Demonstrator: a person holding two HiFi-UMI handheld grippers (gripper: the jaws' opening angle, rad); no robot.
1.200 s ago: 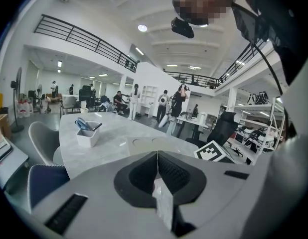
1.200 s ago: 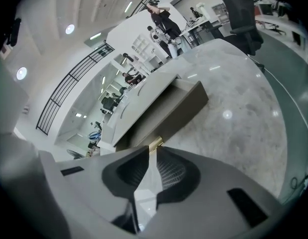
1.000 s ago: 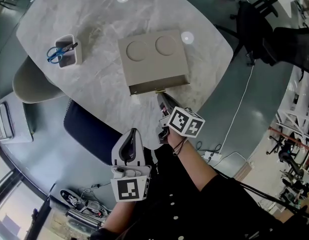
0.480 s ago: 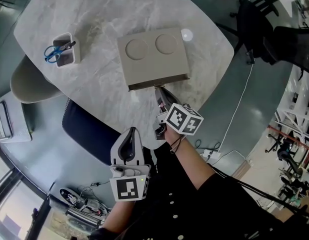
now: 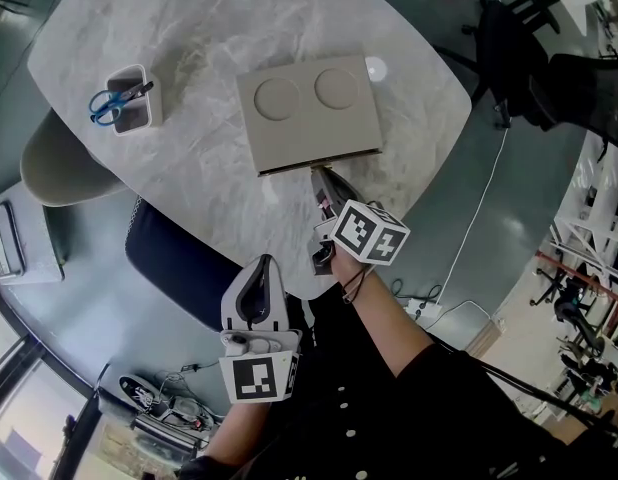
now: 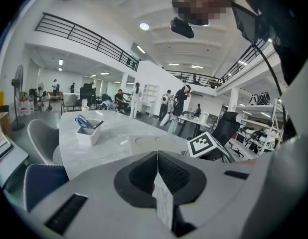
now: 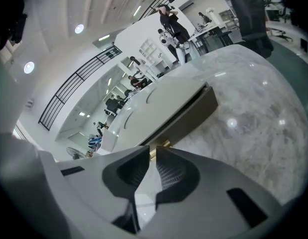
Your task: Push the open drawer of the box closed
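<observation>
- Right gripper view: the right gripper has its jaws clenched to a thin slit and grips nothing. A small brass knob sits right at the tips, in the middle of the drawer, whose olive front shows below the lid of the box.
- Right gripper view, judgement: the push should run straight along the drawer's travel. It should stay centred at the knob so the front does not skew, and end once the front is flush under the lid.
- Head view: the drawer shows only as a narrow strip along the box's near edge, so it is judged almost home. The gripper tips meet that edge at its middle.
- Head view: nothing braces the box. On the polished marble table it could slide away, so a light, steady force is advised.
- Head view: the left gripper hangs well short of the box, off the table's near edge, and takes no part.
- Head view: a white holder with blue scissors stands well to the box's left. A pale chair and a dark blue chair stand beyond the table edge on that side, on a grey floor.
- Left gripper view: the left gripper's jaws are pressed together and empty.
- Left gripper view: beyond the box lies a large white hall with a railed balcony and ceiling lights, and people stand among desks.
</observation>
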